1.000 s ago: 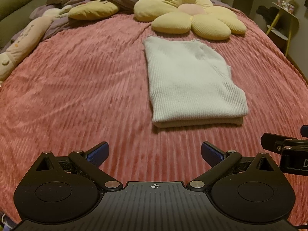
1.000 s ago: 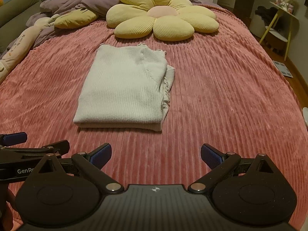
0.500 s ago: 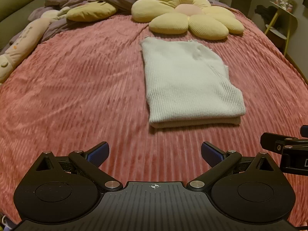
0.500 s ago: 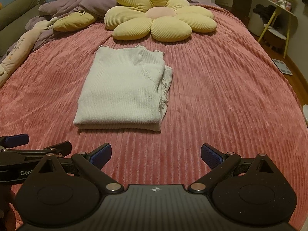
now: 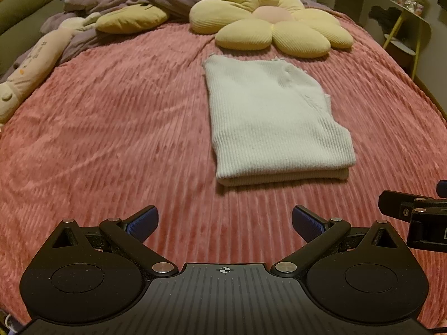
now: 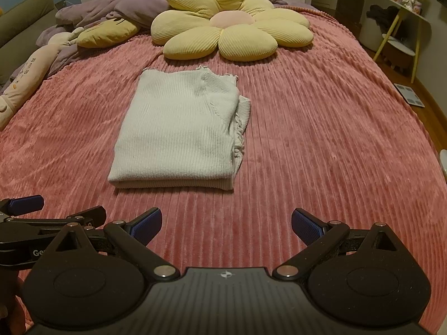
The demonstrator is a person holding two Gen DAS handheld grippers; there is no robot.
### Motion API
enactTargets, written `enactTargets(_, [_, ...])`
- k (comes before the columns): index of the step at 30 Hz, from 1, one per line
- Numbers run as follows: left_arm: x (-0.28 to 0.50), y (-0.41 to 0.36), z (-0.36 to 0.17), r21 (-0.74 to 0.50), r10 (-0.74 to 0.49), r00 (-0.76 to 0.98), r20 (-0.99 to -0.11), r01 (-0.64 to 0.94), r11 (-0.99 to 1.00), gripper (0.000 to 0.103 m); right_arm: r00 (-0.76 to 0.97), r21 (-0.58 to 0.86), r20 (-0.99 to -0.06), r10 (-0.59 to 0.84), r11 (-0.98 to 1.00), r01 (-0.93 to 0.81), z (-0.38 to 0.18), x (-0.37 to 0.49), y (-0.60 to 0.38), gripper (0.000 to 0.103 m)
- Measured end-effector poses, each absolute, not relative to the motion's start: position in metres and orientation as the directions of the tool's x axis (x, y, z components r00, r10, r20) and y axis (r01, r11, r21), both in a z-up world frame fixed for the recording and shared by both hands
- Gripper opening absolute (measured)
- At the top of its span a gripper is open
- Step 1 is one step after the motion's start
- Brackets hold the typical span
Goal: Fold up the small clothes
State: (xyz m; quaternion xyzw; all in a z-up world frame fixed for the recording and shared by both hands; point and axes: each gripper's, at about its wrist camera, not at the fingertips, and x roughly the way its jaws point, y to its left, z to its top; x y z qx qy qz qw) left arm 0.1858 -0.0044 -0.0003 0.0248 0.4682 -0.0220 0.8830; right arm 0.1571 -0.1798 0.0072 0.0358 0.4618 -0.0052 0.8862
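- Your left gripper (image 5: 225, 222) hangs over bare bedspread with its blue-padded fingers spread wide and nothing between them; your right gripper (image 6: 226, 222) is just as wide and just as empty.
- The folded sweater (image 5: 275, 120) lies flat on the pink bedspread (image 5: 111, 128), ahead of both grippers and apart from them, with a strip of bare cover between its near folded edge and your fingertips.
- You have open cover on every side of the sweater: a broad stretch to its left and another to its right, running out to the rounded edge of the bed.
- Beyond its far edge sits the flower cushion (image 5: 272, 28), near the sweater but not touching it.
- The sweater is a pale, fine-ribbed knit, folded into a rough rectangle of stacked layers, with small frills along the far hem.
- The bedspread is plush with raised ribs; the cushion has fat yellow ribbed petals around a pink centre.
- Only the right wrist view shows you the sweater's right side, where loose layers and a wavy edge stick out from the fold, and a flat grey scale (image 6: 409, 96) on the wooden floor.
- The left wrist view gives you more of the long cream plush toy (image 5: 30, 68) along the bed's left edge.
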Motion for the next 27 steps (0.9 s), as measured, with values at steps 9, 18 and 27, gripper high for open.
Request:
enactTargets(9, [0.1847, -0.0037, 0.0005, 0.026, -0.014, 0.563, -0.827, 0.063, 0.998, 0.103, 0.573, 0.056, -0.819, 0.024, 0.998, 0.039, 0.0079, 0.1564, -0.1793, 0.099])
enactTargets(18, [0.1847, -0.0044, 0.0015, 0.029, -0.014, 0.561, -0.828, 0.067, 0.997, 0.103, 0.575, 0.055, -0.818, 0.023, 0.998, 0.038, 0.0088, 0.1563, -0.1794, 0.099])
enactTargets(27, [0.1858, -0.0052, 0.0001, 0.031, -0.012, 0.564, -0.826, 0.067, 0.997, 0.103, 0.574, 0.055, -0.818, 0.024, 0.998, 0.037, 0.0088, 0.1565, -0.1788, 0.099])
